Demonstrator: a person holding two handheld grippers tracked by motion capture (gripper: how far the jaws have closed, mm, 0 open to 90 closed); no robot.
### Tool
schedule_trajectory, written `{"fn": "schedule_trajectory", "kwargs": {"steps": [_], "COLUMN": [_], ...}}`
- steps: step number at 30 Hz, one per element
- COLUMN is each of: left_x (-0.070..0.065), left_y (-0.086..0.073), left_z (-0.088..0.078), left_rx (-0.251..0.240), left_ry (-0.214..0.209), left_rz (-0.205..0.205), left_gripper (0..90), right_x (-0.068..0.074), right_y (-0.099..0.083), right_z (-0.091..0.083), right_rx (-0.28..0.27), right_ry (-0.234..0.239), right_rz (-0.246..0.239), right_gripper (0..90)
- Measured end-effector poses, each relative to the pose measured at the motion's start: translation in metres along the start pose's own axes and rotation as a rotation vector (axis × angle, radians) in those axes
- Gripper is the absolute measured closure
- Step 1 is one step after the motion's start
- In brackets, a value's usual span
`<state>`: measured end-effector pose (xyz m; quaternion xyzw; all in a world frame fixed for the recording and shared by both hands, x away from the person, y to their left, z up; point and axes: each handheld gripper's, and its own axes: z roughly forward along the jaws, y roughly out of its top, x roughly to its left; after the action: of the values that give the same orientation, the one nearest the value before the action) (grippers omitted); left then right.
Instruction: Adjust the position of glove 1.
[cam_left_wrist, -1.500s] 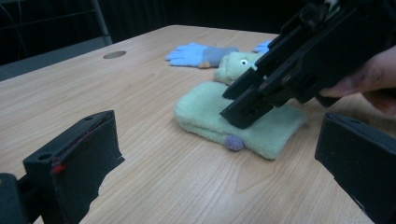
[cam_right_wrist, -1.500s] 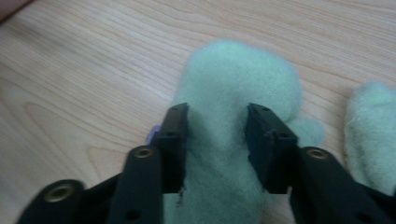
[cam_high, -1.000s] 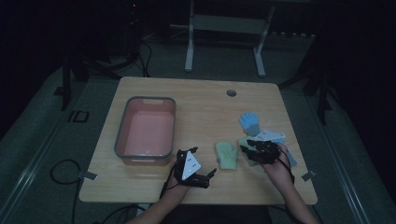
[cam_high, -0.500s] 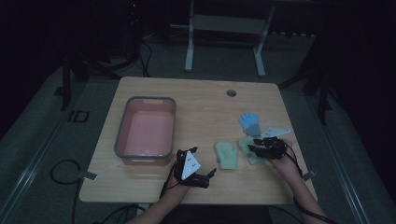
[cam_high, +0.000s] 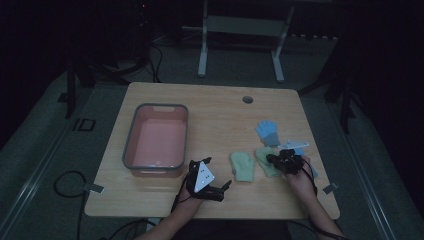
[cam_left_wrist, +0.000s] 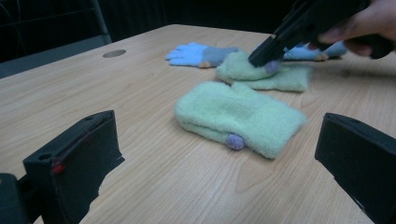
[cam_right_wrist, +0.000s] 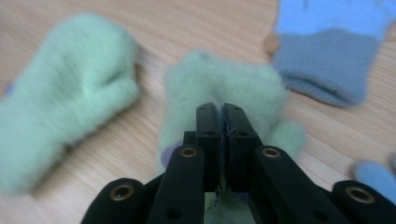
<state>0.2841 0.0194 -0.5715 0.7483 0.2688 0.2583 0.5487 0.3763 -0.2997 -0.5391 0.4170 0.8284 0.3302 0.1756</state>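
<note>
Two pale green mittens lie at the table's front right. The nearer mitten lies flat in front of my open left gripper, which touches nothing. My right gripper points down onto the farther mitten. Its jaws have just been closing and now stand together, pinching the fabric near a purple button. A blue glove lies just beyond.
A pink bin with a grey rim stands at the table's left. A second blue glove lies by the right hand. A cable hole sits near the far edge.
The right hand has moved left and down from beside the blue gloves onto the farther green mitten, and its jaws have closed. The left gripper has stayed put.
</note>
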Motion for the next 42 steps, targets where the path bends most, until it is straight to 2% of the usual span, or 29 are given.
{"fn": "schedule_trajectory", "kwargs": {"steps": [5, 9, 13, 14, 17, 26, 30, 34, 37, 42], "left_x": [-0.001, -0.001, -0.001, -0.001, -0.001, -0.001, -0.001, -0.001, -0.001, -0.001], "left_y": [0.0, 0.0, 0.0, 0.0, 0.0, 0.0, 0.0, 0.0, 0.0, 0.0], "left_z": [0.0, 0.0, 0.0, 0.0, 0.0, 0.0, 0.0, 0.0, 0.0, 0.0], "left_rx": [0.0, 0.0, -0.001, -0.001, -0.002, -0.001, 0.0, 0.0, -0.001, -0.001], "left_ry": [0.001, 0.002, 0.004, 0.004, 0.002, 0.001, -0.001, -0.002, -0.003, -0.002], "left_rz": [0.004, 0.004, 0.007, 0.008, 0.009, 0.009, 0.009, 0.01, 0.009, 0.01], "left_gripper": [0.0, 0.0, 0.0, 0.0, 0.0, 0.0, 0.0, 0.0, 0.0, 0.0], "right_x": [0.013, 0.023, 0.028, 0.029, 0.031, 0.03, 0.029, 0.025, 0.019, 0.005], "right_y": [0.006, 0.004, -0.005, -0.007, -0.013, -0.031, -0.032, -0.031, -0.028, -0.024], "right_z": [-0.033, -0.052, -0.056, -0.055, -0.05, -0.027, -0.028, -0.034, -0.038, -0.042], "right_rx": [-0.052, -0.066, -0.052, -0.047, -0.028, 0.037, 0.04, 0.041, 0.037, 0.037], "right_ry": [-0.072, -0.157, -0.213, -0.22, -0.24, -0.196, -0.172, -0.143, -0.122, -0.044], "right_rz": [0.062, 0.121, 0.192, 0.197, 0.172, 0.176, 0.175, 0.181, 0.155, 0.063], "right_gripper": [87.1, 87.1, 87.1, 87.1, 87.0, 84.1, 73.7, 69.3, 66.1, 60.3]}}
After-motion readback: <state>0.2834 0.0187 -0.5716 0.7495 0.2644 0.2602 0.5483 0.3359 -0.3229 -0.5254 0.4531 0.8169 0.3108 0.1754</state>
